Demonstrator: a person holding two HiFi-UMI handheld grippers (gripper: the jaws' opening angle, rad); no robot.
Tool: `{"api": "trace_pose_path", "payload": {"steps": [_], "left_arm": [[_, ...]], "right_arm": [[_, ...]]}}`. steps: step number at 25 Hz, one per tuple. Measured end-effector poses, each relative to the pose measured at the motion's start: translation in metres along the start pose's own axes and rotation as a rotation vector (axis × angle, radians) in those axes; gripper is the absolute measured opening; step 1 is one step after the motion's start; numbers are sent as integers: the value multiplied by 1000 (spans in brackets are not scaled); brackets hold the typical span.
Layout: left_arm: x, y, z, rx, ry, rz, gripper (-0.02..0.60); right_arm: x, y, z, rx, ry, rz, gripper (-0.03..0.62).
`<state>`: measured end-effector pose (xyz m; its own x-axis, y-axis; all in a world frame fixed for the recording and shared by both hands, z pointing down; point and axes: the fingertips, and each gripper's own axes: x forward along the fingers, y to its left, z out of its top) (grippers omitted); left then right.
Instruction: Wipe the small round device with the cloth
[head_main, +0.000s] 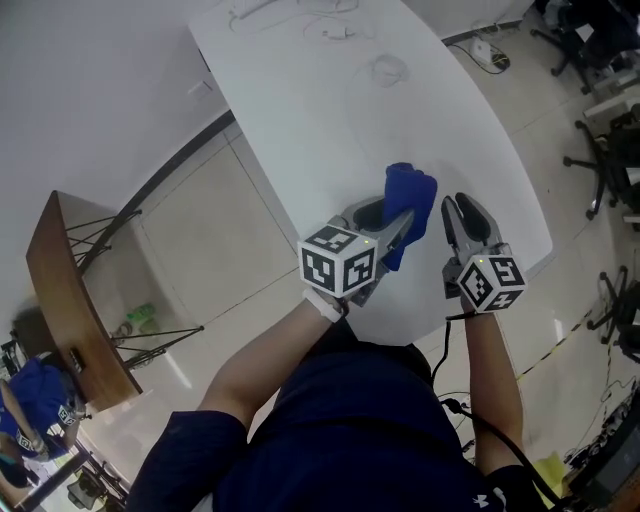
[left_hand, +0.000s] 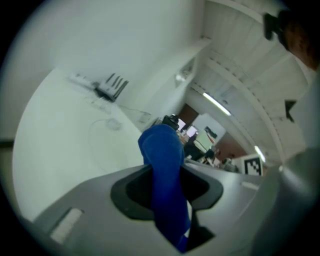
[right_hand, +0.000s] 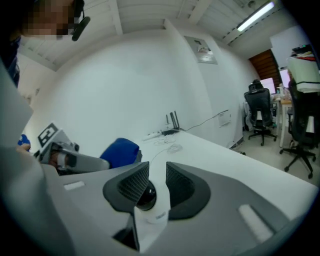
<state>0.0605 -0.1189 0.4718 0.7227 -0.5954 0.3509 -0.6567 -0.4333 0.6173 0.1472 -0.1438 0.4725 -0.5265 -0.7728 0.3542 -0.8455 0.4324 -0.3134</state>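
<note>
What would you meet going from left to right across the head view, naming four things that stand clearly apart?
wooden board → blue cloth → right hand-held gripper → black office chair

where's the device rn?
Right gripper view: the device is clamped in the right gripper, above the table. The cloth, held by the left gripper, is just left of it.

In the head view my right gripper (head_main: 462, 208) hides the small round device (right_hand: 150, 212), my left gripper (head_main: 398, 232) the cloth's (head_main: 410, 188) lower part; far cables (head_main: 335, 30) too small to tell
</note>
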Motion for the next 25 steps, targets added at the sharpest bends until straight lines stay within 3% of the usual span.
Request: {"api": "trace_pose_path", "payload": {"steps": [4,6,7,8,9,13,16,20,23,25], "left_arm": [[25,-41,-25,646,163,31,144],[36,-45,-40,821,224,45,146],[38,-44,-42,837,227,49,146],[37,-41,-40,802,212,51,146],[34,-35,-36,718,184,48,146],[13,-2,-9,117,0,12,146],[-2,35,-9,-208,-133,51,146],[-4,70,-38,-476,-229,100,146],[5,83,-69,-606,-208,124,144],[9,90,-82,-650,-181,161,144]], "right_arm": [[-25,-35,6,87,-40,-108,110],[-35,-49,2,130,-50,-150,107],[-39,-53,0,148,-54,-164,107],[-42,-56,-2,163,-57,-175,107],[-45,-58,-4,173,-59,-182,104],[-50,-61,-9,198,-64,-180,98],[-49,-58,-10,214,-66,-162,98],[-45,-59,-14,226,-58,-147,98],[-45,-57,-15,227,-58,-144,98],[-45,-55,-14,223,-62,-143,98]]}}
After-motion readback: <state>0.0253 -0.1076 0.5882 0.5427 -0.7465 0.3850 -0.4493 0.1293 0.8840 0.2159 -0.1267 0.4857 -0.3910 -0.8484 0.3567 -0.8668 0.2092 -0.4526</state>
